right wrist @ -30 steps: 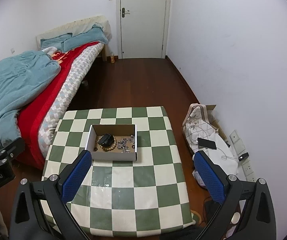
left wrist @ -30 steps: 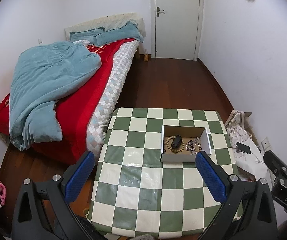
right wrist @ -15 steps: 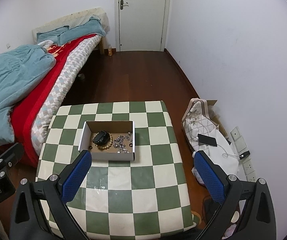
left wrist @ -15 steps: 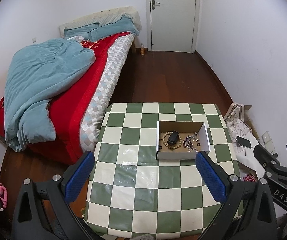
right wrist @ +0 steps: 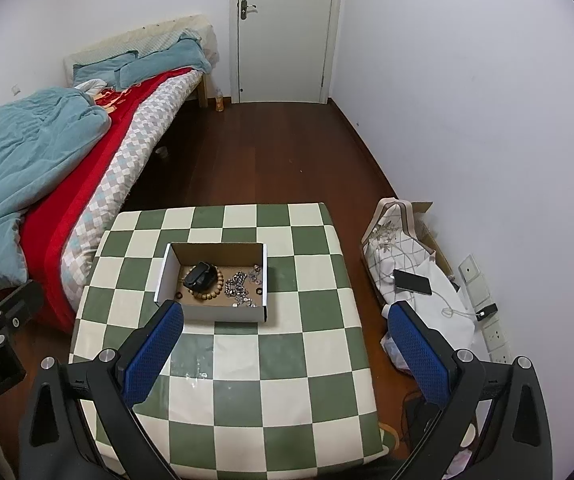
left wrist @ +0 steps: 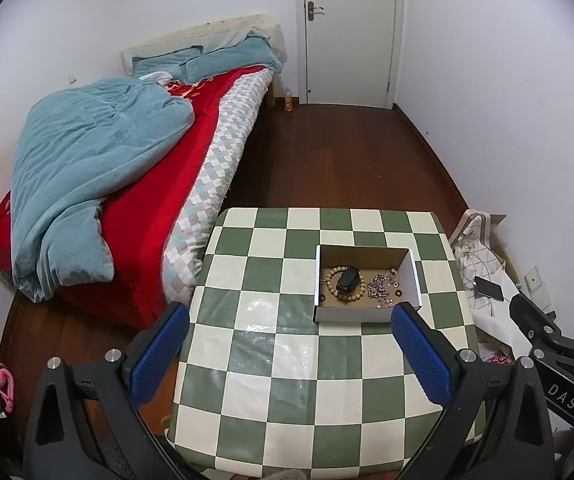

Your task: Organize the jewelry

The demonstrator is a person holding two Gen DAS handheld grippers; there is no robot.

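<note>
Grippers first: left gripper (left wrist: 290,323) and right gripper (right wrist: 285,322) both spread wide, blue pads (left wrist: 159,354) clamping nothing, held above near edge of checkered table (right wrist: 247,408). At 12 o'clock beyond, on the table, open cardboard box (right wrist: 229,314) holding wooden bead bracelet (right wrist: 211,290) with black object (right wrist: 199,274) on top, silver chain (right wrist: 239,286) just beside at 3 o'clock. Farther off at 10 o'clock, bed (left wrist: 147,200); at 12 o'clock, white door (right wrist: 287,32).
</note>
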